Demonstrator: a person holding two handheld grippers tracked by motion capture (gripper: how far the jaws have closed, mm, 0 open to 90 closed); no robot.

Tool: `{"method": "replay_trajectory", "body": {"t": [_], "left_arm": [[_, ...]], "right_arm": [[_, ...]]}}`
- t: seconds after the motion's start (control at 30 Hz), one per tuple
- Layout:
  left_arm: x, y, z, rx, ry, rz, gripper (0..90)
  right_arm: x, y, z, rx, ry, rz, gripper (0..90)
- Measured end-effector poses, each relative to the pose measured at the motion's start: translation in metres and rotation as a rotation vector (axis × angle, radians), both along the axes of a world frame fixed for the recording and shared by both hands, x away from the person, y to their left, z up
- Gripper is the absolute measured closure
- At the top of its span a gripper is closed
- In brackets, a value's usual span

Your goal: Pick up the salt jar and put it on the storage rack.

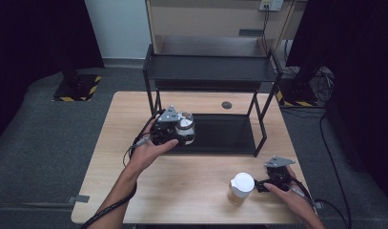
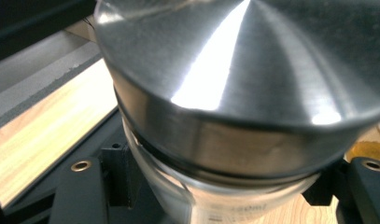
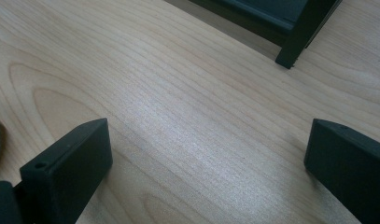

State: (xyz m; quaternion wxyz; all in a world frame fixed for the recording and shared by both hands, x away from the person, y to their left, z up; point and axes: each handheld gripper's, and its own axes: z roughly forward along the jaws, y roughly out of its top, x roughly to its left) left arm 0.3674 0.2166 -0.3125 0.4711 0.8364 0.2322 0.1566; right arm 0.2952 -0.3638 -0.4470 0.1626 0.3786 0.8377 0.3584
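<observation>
A glass jar [image 1: 185, 128] with a brushed steel lid [image 2: 234, 70] is held at the left end of the black rack's lower shelf [image 1: 225, 136]. My left gripper [image 1: 181, 134] is shut on its glass body, one jaw on each side, in the left gripper view [image 2: 225, 186]. At the front right of the wooden table [image 1: 182, 181] stands a jar of pale yellowish contents with a white lid [image 1: 241, 183]. My right gripper [image 1: 261, 185] is just right of it and open, with bare wood between its jaws [image 3: 206, 158].
The black two-tier rack [image 1: 210, 69] takes up the back middle of the table, and one of its legs [image 3: 304, 32] stands ahead of the right gripper. A small dark round disc [image 1: 226, 105] lies under the rack. A wooden cabinet [image 1: 206, 24] stands behind the table.
</observation>
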Motion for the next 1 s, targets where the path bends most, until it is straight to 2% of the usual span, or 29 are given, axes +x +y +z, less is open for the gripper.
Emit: {"method": "replay_trajectory", "body": {"t": [0.27,0.47,0.77,1.0], "left_arm": [[0.010,0.007,0.020,-0.002,-0.014,-0.017,29.4],[0.016,0.008,0.042,0.010,-0.029,-0.050,29.4],[0.024,0.006,0.085,0.039,-0.047,-0.117,29.4],[0.031,-0.002,0.119,0.049,-0.055,-0.128,29.5]], "right_arm": [[0.000,0.000,0.000,0.000,0.000,0.000,1.8],[0.000,-0.001,0.000,0.001,0.000,0.003,1.7],[0.000,-0.001,0.000,0.001,-0.001,0.005,1.8],[0.001,-0.001,0.000,0.001,-0.002,0.006,1.7]]}}
